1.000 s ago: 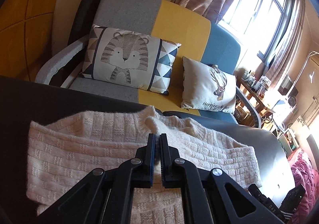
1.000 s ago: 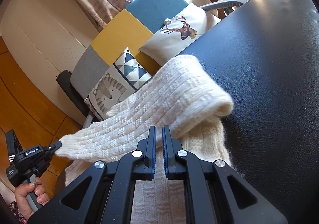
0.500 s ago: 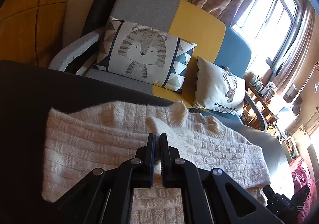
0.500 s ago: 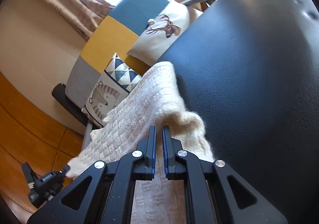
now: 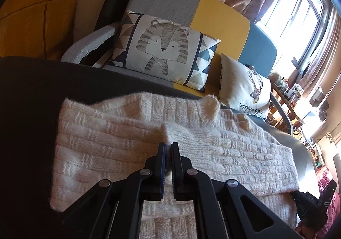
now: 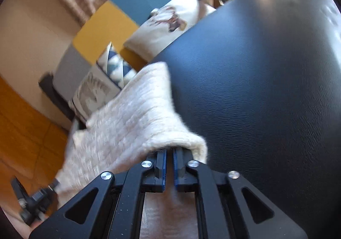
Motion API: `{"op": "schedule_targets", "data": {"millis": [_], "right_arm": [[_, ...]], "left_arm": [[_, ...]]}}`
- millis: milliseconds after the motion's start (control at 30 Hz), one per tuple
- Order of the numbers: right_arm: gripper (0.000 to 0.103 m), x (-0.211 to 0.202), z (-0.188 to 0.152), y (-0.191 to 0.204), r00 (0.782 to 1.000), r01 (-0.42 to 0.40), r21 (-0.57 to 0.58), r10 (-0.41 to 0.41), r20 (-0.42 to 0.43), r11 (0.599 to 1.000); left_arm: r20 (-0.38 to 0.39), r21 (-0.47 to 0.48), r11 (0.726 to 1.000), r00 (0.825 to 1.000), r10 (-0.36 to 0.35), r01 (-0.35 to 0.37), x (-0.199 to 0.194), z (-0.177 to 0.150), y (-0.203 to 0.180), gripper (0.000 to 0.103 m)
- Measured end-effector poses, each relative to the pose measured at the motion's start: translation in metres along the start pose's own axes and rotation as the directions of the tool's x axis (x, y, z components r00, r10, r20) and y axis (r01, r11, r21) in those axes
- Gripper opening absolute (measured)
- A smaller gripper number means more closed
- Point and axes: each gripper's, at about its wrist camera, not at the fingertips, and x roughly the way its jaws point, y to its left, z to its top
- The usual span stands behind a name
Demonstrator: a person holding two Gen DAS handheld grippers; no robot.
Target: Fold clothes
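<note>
I am holding the cream knit sweater point(image 5: 127, 149) spread on the black counter point(image 5: 32, 94), my left hand-held gripper point(image 5: 168, 147) clamping a fold of it. My right hand-held gripper point(image 6: 169, 153) is pinching its other edge, lifted above the counter.

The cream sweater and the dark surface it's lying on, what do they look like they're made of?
Sweater: chunky knit, probably wool or acrylic; raised ribbed blocks and a fuzzy halo at the edges. Dark surface: likely faux leather or vinyl; fine pebbled grain with a soft sheen where window light falls on it.
</note>
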Motion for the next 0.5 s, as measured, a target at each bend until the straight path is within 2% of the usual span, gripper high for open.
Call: {"op": "schedule_targets", "data": {"millis": [67, 133, 333, 433, 500], "right_arm": [[0.002, -0.005, 0.002, -0.011, 0.999, -0.025, 0.056, 0.023, 0.032, 0.998], [0.002, -0.007, 0.002, -0.013, 0.999, -0.037, 0.060, 0.035, 0.041, 0.997], [0.003, 0.000, 0.002, -0.004, 1.000, -0.031, 0.036, 0.031, 0.000, 0.999], [0.005, 0.001, 0.005, 0.015, 1.000, -0.027, -0.041, 0.027, -0.015, 0.999], [0.005, 0.003, 0.010, 0.022, 1.000, -0.008, -0.077, 0.007, -0.020, 0.997]], "left_arm": [[-0.016, -0.015, 1.000, 1.000, -0.022, 0.022, 0.006, -0.009, 0.003, 0.004], [-0.009, -0.029, 0.998, 0.998, -0.056, 0.055, 0.007, -0.018, 0.005, 0.005], [0.024, -0.095, 0.984, 0.988, -0.151, 0.152, 0.003, -0.033, 0.017, 0.008], [0.030, -0.098, 0.982, 0.987, -0.158, 0.160, 0.003, -0.035, 0.018, 0.008], [0.031, -0.065, 0.990, 0.992, -0.119, 0.121, 0.002, -0.035, 0.010, 0.009]]}}
